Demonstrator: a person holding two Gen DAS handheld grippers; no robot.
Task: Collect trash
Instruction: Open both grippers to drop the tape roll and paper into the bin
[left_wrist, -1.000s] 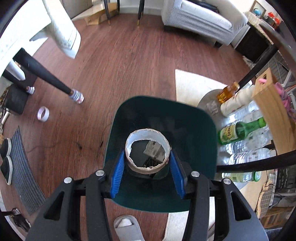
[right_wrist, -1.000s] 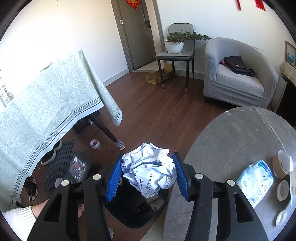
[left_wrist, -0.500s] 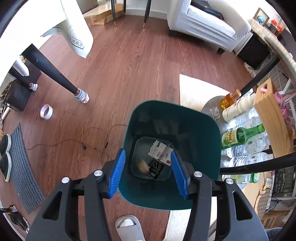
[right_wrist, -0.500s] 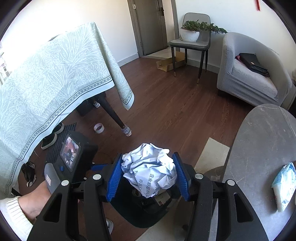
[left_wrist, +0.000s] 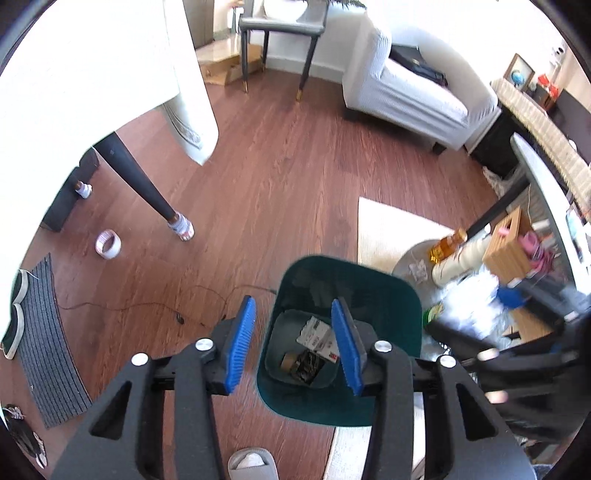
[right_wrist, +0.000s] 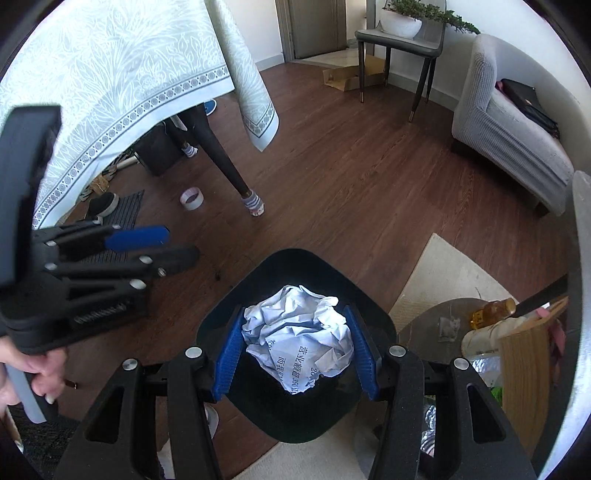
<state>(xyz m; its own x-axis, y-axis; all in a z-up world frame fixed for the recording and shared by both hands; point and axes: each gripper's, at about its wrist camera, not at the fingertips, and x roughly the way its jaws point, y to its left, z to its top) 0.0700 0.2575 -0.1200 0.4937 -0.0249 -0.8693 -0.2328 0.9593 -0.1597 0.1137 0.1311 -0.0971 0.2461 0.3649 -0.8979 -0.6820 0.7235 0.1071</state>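
A dark green trash bin (left_wrist: 388, 295) stands on the wood floor; a brown tape roll (left_wrist: 287, 362) and paper scraps lie in its bottom. My left gripper (left_wrist: 293, 345) is open and empty, above the bin's left rim. My right gripper (right_wrist: 297, 356) is shut on a crumpled white paper ball (right_wrist: 297, 341) with printed text, held directly over the bin (right_wrist: 295, 266). The left gripper also shows at the left of the right wrist view (right_wrist: 147, 245), and the right gripper shows blurred at the right of the left wrist view (left_wrist: 517, 299).
A clothed table (right_wrist: 110, 74) with a dark leg (left_wrist: 140, 181) stands at left; a white tape roll (left_wrist: 108, 244) lies by it. A mat with shoes (left_wrist: 44, 332) is far left. A low round table with bottles (left_wrist: 454, 254), a wooden box (left_wrist: 509, 247), a rug (left_wrist: 391, 232) and an armchair (left_wrist: 417, 92) are right.
My left gripper let go of the brown tape roll, which dropped into the bin, then drew back to the left. My right gripper carried the paper ball from the table to above the bin.
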